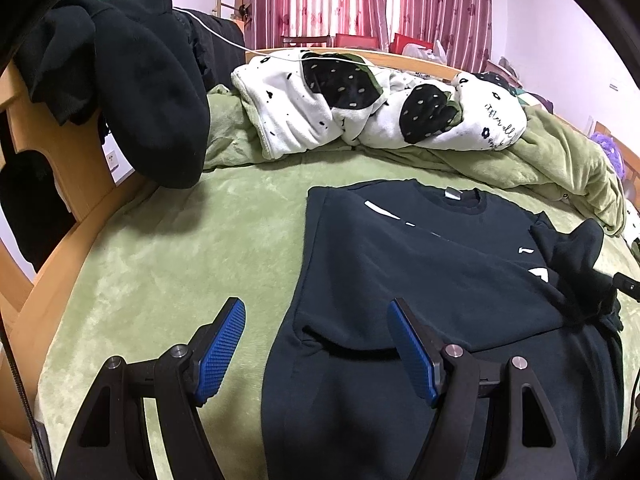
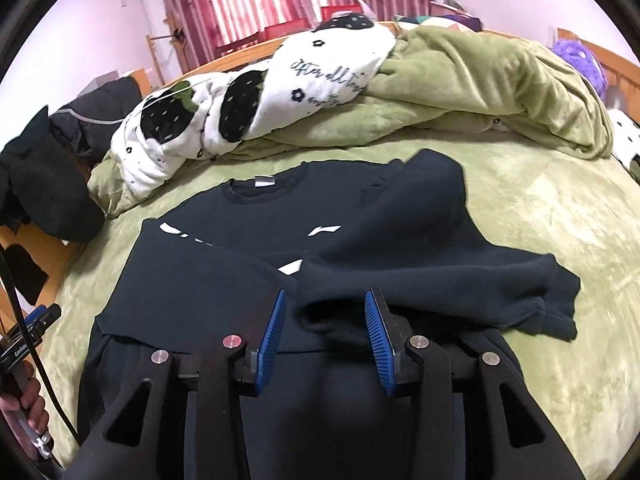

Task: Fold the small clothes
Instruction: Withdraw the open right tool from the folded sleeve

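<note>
Where both cameras look down over a bed, a dark navy sweatshirt (image 2: 224, 280) lies flat on a green plush blanket (image 1: 168, 248), collar toward the far side. Nearest the left camera, the left tool (image 1: 316, 344) hangs with its blue pads wide apart and nothing between them; one pad is over bare blanket, the other over the sweatshirt's lower part. Nearest the right camera, the right tool (image 2: 325, 320) has its pads partly apart, not pressing on anything, with a bunched fold of the garment's sleeve (image 2: 440, 256) just ahead of the gap. That sleeve is laid across the chest, its cuff reaching toward the blanket on the right. White logo marks (image 2: 324, 232) show on the chest, partly covered by folded cloth, and a pale label (image 2: 265, 181) sits inside the round collar. One side of the body is already turned in, giving a straight edge. Open green blanket surrounds the sweatshirt on both sides. Beyond the collar, a rumpled green quilt (image 2: 480, 80) and a white fleece blanket with black patches (image 1: 360, 112) are heaped along the far part of the bed. Dark clothes (image 1: 132, 92) hang over the wooden bed frame (image 1: 60, 184) at left. Red striped curtains (image 1: 360, 0) close the background.
</note>
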Motion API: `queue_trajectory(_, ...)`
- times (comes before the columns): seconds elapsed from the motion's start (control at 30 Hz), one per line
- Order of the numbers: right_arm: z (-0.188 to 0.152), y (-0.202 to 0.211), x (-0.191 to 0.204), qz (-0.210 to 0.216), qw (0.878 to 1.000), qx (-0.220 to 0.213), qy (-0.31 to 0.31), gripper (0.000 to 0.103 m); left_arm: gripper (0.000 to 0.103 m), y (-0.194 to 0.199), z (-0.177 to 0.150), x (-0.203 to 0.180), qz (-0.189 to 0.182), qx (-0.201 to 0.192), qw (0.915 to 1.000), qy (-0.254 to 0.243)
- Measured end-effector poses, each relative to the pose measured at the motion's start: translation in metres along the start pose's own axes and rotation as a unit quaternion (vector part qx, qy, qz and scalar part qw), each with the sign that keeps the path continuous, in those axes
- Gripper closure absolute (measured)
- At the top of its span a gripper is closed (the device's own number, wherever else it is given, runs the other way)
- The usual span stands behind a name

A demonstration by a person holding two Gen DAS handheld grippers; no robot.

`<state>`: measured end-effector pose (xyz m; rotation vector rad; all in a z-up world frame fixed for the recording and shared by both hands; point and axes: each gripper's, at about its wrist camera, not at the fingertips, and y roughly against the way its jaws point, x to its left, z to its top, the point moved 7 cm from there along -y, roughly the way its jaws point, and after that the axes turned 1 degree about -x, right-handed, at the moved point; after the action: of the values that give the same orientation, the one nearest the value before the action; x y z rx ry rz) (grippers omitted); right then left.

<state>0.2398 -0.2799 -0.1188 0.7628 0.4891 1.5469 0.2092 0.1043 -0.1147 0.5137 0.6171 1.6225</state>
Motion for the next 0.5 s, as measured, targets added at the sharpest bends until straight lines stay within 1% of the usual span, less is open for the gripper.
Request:
queue_trajectory(0.13, -0.001, 0.006, -0.019, -0.008, 1.0, -0.008, -0.017, 0.062, 0.031, 0.007, 0.003, -0.007, -0.002, -0.004, 1.0, -0.004)
queue_trajectory(0.27, -0.002, 0.007, -0.037, -0.01, 0.999, -0.006, -0.036, 0.062, 0.031, 0.012, 0.006, -0.016, 0.0, -0.008, 0.9999, -0.009)
queue_trajectory(0.5, -0.005, 0.014, -0.06, -0.025, 0.999, -0.01, -0.035, 0.06, 0.031, 0.022, 0.011, -0.039, -0.005, -0.014, 0.9997, -0.02)
